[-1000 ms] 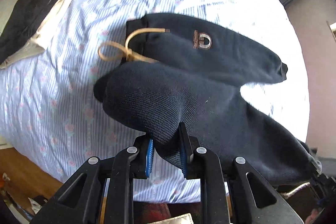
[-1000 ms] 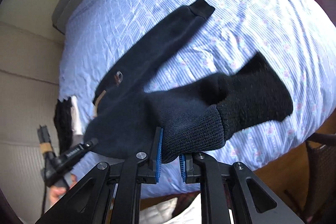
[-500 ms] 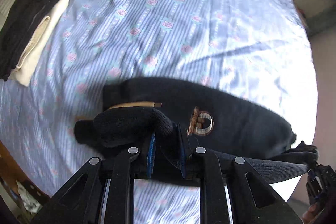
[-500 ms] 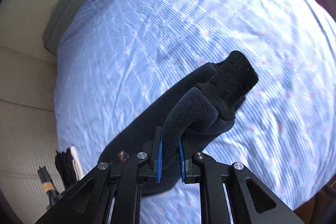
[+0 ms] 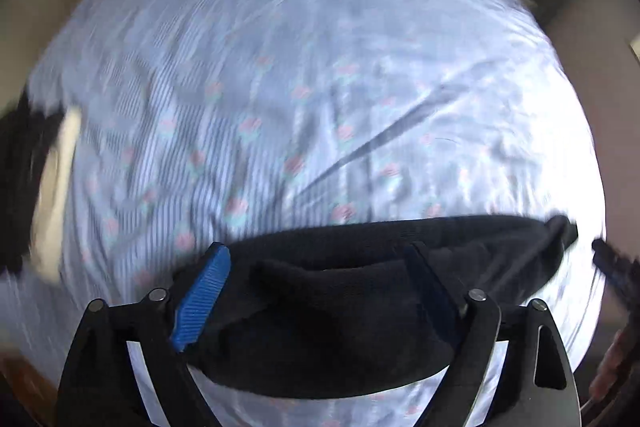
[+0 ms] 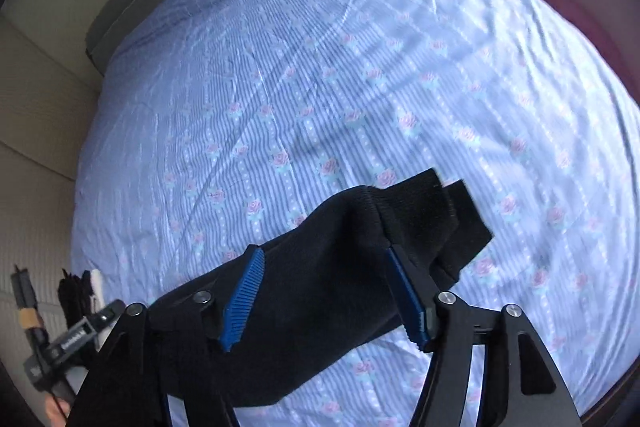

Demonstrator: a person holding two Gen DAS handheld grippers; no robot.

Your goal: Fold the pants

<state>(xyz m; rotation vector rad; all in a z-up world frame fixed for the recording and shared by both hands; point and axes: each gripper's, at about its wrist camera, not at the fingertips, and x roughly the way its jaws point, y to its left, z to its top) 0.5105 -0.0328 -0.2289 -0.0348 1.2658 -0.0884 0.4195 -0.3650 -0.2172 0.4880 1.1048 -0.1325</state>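
Note:
The black pants (image 5: 360,291) lie folded lengthwise on the blue flowered bedsheet (image 5: 320,87), one leg laid over the other. My left gripper (image 5: 320,283) is open, its jaws spread wide over the waist end. My right gripper (image 6: 324,291) is open over the leg end (image 6: 340,267), with the two ribbed cuffs (image 6: 436,215) stacked just beyond its fingertips. The left wrist view is blurred by motion.
A stack of folded black and cream clothes (image 5: 48,179) lies at the left edge of the bed, also seen in the right wrist view (image 6: 84,287). The left gripper's body (image 6: 68,343) shows at lower left of the right wrist view. A beige wall borders the bed.
Both grippers carried one leg over onto the other, lowered it onto the bed, then opened and let go of the cloth.

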